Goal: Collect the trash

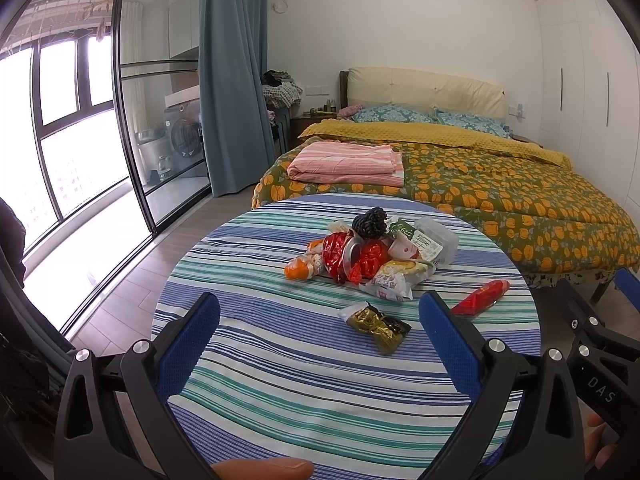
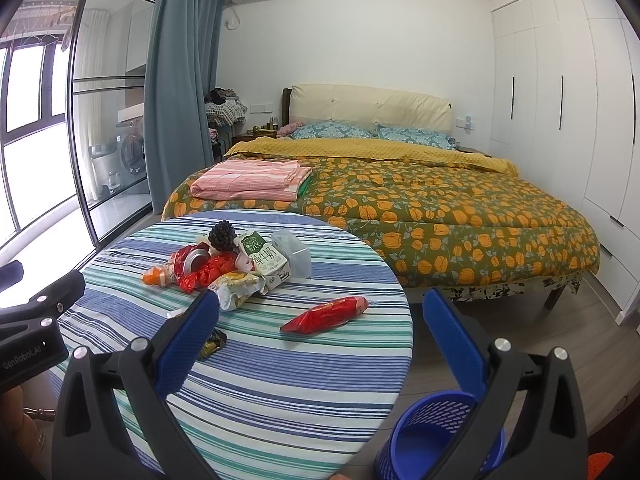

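Observation:
A pile of trash (image 1: 372,252) lies toward the far side of the round table (image 1: 300,392): red foil wrappers, a green milk carton (image 2: 262,258), a clear plastic tub (image 2: 294,254), snack bags and a dark knobbly lump (image 2: 222,236). Nearer me, a gold-and-black wrapper (image 1: 378,324) lies alone. A long red wrapper (image 2: 324,316) rests apart near the table's right edge. My left gripper (image 1: 319,300) hovers open over the near table, framing the gold wrapper. My right gripper (image 2: 322,297) is open and empty, short of the red wrapper. Its left finger hides part of the gold wrapper.
A blue mesh bin (image 2: 432,436) stands on the floor at the table's near right. A bed (image 2: 440,208) with an orange-patterned quilt sits just beyond the table. Glass sliding doors (image 1: 132,120) and a blue curtain (image 1: 232,80) stand at the left, white wardrobes (image 2: 560,100) at the right.

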The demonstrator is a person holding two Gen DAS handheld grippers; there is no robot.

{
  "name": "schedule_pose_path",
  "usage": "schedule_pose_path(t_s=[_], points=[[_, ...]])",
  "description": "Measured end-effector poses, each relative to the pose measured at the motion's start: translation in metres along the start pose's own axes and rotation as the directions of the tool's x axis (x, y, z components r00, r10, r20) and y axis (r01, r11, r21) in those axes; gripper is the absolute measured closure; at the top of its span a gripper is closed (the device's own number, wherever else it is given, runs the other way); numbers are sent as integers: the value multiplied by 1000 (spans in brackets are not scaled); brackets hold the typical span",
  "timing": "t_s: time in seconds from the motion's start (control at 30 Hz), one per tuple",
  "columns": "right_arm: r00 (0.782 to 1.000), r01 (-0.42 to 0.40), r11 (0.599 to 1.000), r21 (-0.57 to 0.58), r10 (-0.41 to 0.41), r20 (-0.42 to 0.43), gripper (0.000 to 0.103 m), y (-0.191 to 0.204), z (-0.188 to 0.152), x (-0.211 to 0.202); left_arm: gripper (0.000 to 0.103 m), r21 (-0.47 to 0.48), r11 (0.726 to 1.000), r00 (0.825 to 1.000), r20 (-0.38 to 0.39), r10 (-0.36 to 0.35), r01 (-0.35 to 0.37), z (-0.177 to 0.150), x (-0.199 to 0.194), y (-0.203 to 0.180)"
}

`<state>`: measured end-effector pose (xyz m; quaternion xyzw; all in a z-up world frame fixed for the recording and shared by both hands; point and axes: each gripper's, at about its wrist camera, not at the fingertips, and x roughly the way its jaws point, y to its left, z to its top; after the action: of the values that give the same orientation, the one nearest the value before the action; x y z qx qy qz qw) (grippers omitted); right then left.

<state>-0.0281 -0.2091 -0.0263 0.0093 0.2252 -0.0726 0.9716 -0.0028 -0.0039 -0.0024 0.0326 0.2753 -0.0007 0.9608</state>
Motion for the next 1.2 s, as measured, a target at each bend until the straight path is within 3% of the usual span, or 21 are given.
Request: schedule_pose_path(t_s=[1.2], points=[[1000,18,1000,9,-18,9,4,-5,-1,-4,4,6,1000,1000,-3,-4,4,0,-5,-9]])
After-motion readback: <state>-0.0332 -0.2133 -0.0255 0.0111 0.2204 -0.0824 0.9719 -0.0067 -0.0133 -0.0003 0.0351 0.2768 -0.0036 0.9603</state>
